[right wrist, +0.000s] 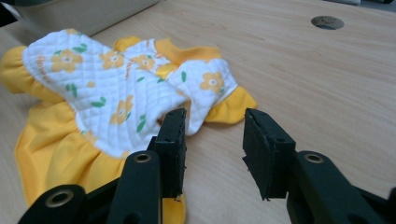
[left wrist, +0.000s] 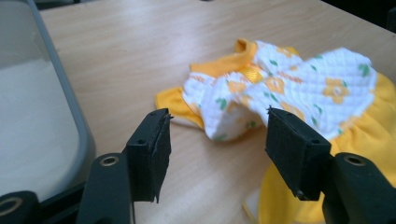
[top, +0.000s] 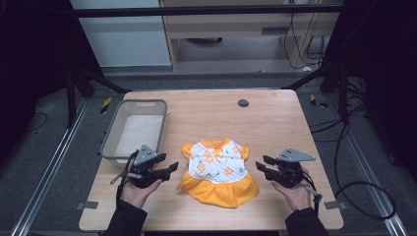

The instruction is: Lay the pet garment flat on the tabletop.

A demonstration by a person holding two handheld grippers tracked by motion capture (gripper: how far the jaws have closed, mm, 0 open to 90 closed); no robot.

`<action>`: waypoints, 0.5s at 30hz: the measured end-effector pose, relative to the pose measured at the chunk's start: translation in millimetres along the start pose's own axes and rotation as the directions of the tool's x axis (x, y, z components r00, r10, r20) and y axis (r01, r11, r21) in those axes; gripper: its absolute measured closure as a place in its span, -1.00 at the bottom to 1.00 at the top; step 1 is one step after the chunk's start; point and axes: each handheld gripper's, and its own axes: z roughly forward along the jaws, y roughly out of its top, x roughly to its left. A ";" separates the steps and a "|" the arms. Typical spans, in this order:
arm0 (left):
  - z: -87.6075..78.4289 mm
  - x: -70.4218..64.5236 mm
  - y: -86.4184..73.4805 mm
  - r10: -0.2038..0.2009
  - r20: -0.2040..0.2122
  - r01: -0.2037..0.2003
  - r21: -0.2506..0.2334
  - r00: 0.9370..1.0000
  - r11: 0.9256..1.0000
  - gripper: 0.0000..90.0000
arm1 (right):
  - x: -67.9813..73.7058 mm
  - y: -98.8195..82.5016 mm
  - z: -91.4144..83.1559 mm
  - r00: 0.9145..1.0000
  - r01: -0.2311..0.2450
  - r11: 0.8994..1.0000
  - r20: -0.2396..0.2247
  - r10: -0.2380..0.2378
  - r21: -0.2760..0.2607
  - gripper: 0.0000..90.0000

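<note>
A small doll dress (top: pixel 219 172), white quilted top with orange flowers and a yellow skirt, lies flat on the wooden table (top: pixel 275 123) near its front. My left gripper (top: pixel 172 167) rests just left of the dress, open, its jaws pointing at the near sleeve. In the left gripper view the dress (left wrist: pixel 285 88) lies beyond the gripper (left wrist: pixel 217 149), with bare table between the pads. My right gripper (top: pixel 260 164) sits just right of the dress, open as well. In the right gripper view the dress (right wrist: pixel 116 93) spreads ahead and left of the gripper (right wrist: pixel 212 149).
A grey plastic bin (top: pixel 135 103) with a pale bottom stands at the table's left, close behind my left hand; its rim (left wrist: pixel 70 116) runs beside the left jaw. A dark round hole (top: pixel 243 103) sits near the far edge. Cables lie on the floor at the right.
</note>
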 end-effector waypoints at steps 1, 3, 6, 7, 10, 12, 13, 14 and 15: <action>2.6 1.1 4.2 0.000 -0.011 0.000 -0.007 1.000 1.000 -0.11 | 0.0 0.0 0.0 1.000 0.000 1.000 0.000 0.000 0.000 0.30; 11.3 3.1 13.9 0.011 -0.042 -0.011 -0.006 0.999 1.000 -0.11 | -3.0 6.6 9.4 1.000 0.002 1.000 0.012 -0.002 0.002 0.26; 27.9 6.1 23.5 0.032 -0.081 -0.031 0.009 0.996 0.999 -0.10 | -6.9 14.1 24.1 1.000 0.002 1.000 0.031 -0.002 0.000 0.14; 35.6 7.9 26.3 0.029 -0.091 -0.027 0.018 0.995 0.999 -0.10 | -8.5 16.5 29.7 0.999 0.002 1.000 0.038 -0.002 0.000 0.13; 60.3 14.0 32.2 0.043 -0.138 -0.034 0.068 0.990 0.997 -0.09 | -13.0 22.5 47.9 0.999 -0.008 1.000 0.051 0.008 0.004 0.12; 79.0 19.0 33.3 0.032 -0.158 -0.018 0.091 0.987 0.996 -0.07 | -16.5 25.0 62.9 0.998 -0.011 1.000 0.065 0.009 0.025 0.15; 93.4 21.9 31.9 0.028 -0.174 -0.007 0.117 0.984 0.993 -0.07 | -19.0 25.5 74.4 0.998 -0.013 0.999 0.068 0.011 0.041 0.19; 101.1 22.9 29.9 0.027 -0.178 -0.004 0.133 0.984 0.991 -0.07 | -20.3 25.1 80.9 0.998 -0.013 0.998 0.068 0.010 0.053 0.19; 101.1 22.9 29.9 0.027 -0.178 -0.004 0.133 0.984 0.991 -0.06 | -20.3 25.1 80.9 0.998 -0.013 0.998 0.068 0.010 0.053 0.19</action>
